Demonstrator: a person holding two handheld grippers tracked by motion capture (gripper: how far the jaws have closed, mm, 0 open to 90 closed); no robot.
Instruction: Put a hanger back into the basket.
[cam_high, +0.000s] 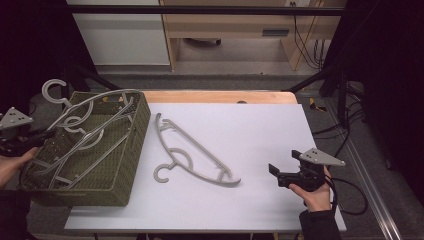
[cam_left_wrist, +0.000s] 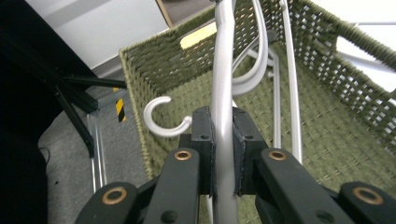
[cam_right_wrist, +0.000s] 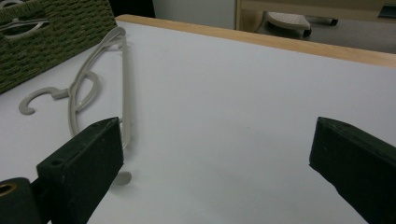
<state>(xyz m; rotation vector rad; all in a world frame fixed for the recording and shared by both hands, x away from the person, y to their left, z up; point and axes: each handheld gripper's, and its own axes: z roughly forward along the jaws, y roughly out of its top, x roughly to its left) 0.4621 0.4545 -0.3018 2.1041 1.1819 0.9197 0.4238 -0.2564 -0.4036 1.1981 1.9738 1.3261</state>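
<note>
A grey plastic hanger (cam_high: 227, 179) lies flat on the white table top, just right of a green woven basket (cam_high: 127, 165). The basket holds a few more grey hangers (cam_high: 95, 127), and one hook (cam_high: 52, 90) pokes up past its far left corner. My left gripper (cam_high: 49, 133) reaches over the basket's left rim. In the left gripper view it (cam_left_wrist: 223, 154) is shut on a hanger's bar (cam_left_wrist: 224, 70) over the basket (cam_left_wrist: 336, 107). My right gripper (cam_high: 276, 175) hovers open at the table's right front, (cam_right_wrist: 219, 149) nothing between its jaws, the lying hanger (cam_right_wrist: 125, 84) ahead to its left.
The white sheet (cam_high: 250, 130) covers the table, with a wooden strip (cam_high: 215, 96) along the far edge. A black frame bar crosses overhead at the back. Cabinets and cables stand beyond the table.
</note>
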